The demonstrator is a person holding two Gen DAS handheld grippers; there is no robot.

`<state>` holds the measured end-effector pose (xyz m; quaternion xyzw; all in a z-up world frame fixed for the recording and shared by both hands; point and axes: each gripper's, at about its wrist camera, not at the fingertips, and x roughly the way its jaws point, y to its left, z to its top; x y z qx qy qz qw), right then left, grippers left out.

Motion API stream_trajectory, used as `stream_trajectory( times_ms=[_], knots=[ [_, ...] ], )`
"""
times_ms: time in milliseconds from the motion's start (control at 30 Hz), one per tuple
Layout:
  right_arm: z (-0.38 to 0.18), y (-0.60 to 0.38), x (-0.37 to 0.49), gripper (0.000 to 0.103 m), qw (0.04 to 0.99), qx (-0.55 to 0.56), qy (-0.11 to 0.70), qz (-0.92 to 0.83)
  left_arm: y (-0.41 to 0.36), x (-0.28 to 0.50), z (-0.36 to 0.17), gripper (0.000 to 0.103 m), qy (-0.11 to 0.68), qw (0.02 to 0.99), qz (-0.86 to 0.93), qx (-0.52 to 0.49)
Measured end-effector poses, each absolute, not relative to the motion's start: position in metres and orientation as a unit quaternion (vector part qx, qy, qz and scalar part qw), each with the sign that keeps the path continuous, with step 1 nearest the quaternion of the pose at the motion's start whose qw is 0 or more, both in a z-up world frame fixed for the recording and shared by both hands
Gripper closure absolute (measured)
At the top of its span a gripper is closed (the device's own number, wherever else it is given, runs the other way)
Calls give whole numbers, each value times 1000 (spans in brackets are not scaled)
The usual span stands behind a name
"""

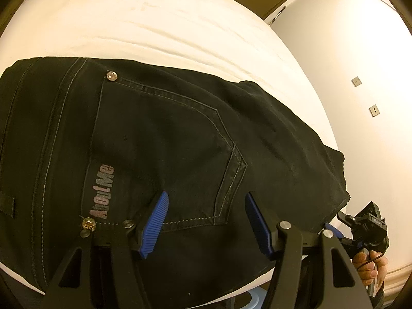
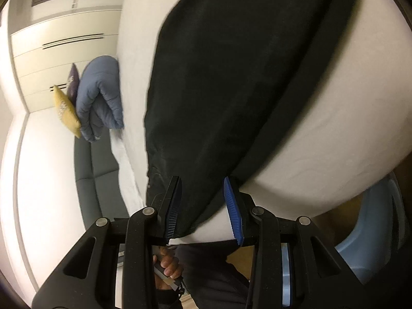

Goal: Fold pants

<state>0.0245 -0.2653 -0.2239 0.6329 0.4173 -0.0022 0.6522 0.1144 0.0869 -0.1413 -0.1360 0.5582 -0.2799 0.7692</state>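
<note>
Reading "AboutMe" in grey-pink letters [image 1: 102, 191], running sideways along the back pocket [image 1: 164, 154] of the black pants [image 1: 270, 141], near the pocket's lower left corner beside a rivet [image 1: 88, 223]. Showing no other legible text in either view.

black tool [image 1: 206, 221] frames; ribbed blue pads [image 1: 154, 225]
</note>
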Motion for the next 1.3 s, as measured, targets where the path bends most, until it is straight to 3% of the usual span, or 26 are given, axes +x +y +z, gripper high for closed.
stream_trajectory(
  times_ms=[600, 667, 700, 800, 1200, 1300],
  knots=[
    [-270, -251, -11, 69, 630, 659, 412, 13, 99, 116, -142, 38, 559, 769, -279, -135],
    [-271, -248, -14, 80, 633, 657, 409, 13, 98, 117, -142, 38, 559, 769, -280, -134],
    [-270, -246, -17, 97, 639, 650, 412, 11, 96, 117, -141, 38, 559, 769, -281, -133],
    [-271, -242, -25, 99, 648, 636, 419, 2, 90, 115, -141, 38, 560, 770, -282, -116],
    [-287, -231, -42, 100, 637, 646, 420, -7, 90, 103, -134, 43, 558, 775, -281, -94],
    [-287, -229, -40, 94, 633, 651, 419, 8, 89, 96, -117, 43, 538, 789, -280, -100]
  ],
)
